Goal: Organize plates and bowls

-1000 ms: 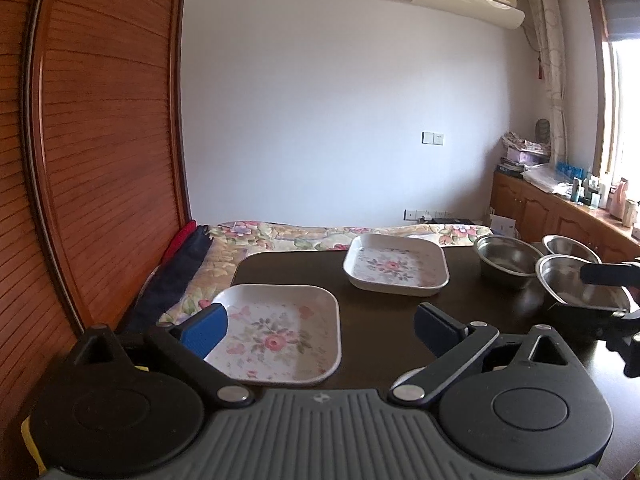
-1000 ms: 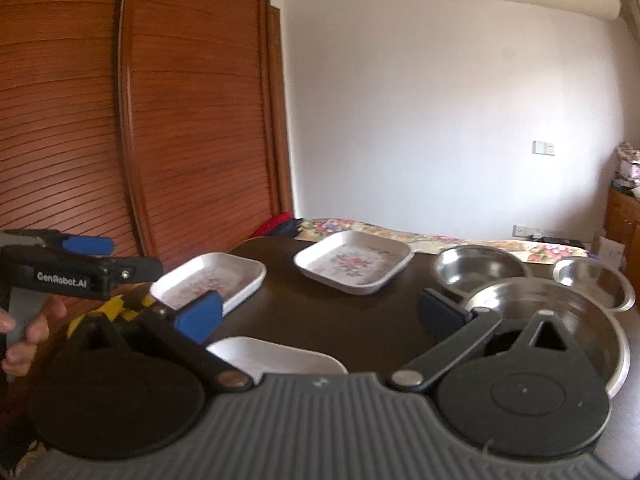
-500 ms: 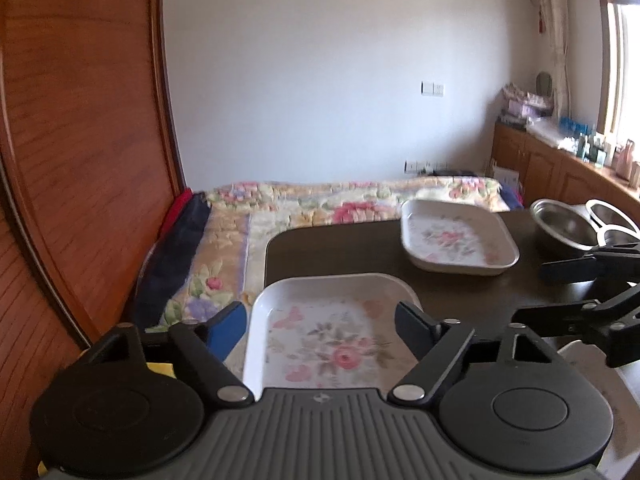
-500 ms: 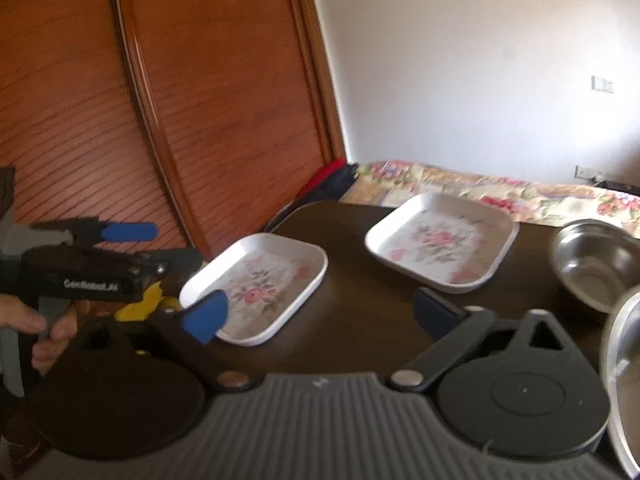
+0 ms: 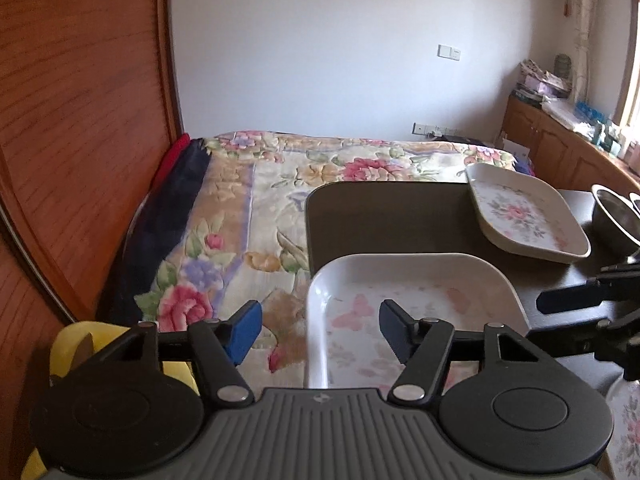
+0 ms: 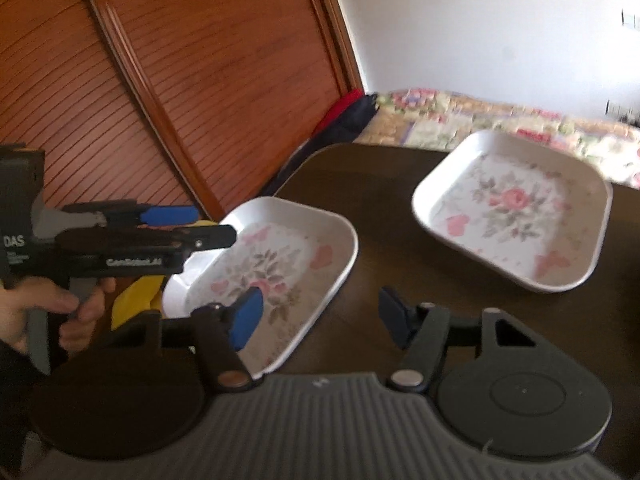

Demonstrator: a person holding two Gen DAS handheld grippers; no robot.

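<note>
Both grippers now sit closer to the near square floral plate (image 5: 416, 280) on the dark counter (image 5: 384, 216); left gripper (image 5: 320, 330) fingers closing astride its rim, right gripper (image 6: 320, 318) fingers closing, clamping nothing.

A home bedroom: a bed with a floral quilt (image 5: 320, 176) fills mid-frame, a slatted wooden wardrobe door (image 5: 80, 120) at left, cluttered cabinets (image 5: 560, 148) at right.

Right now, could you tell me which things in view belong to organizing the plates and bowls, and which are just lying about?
Part of the job:
- near floral plate, its left rim between the closing left gripper fingers
- far floral plate
- steel bowl
- right gripper, closing over the near plate's right edge

Just lying about:
- floral bedspread
- yellow object
- wooden wardrobe
</note>
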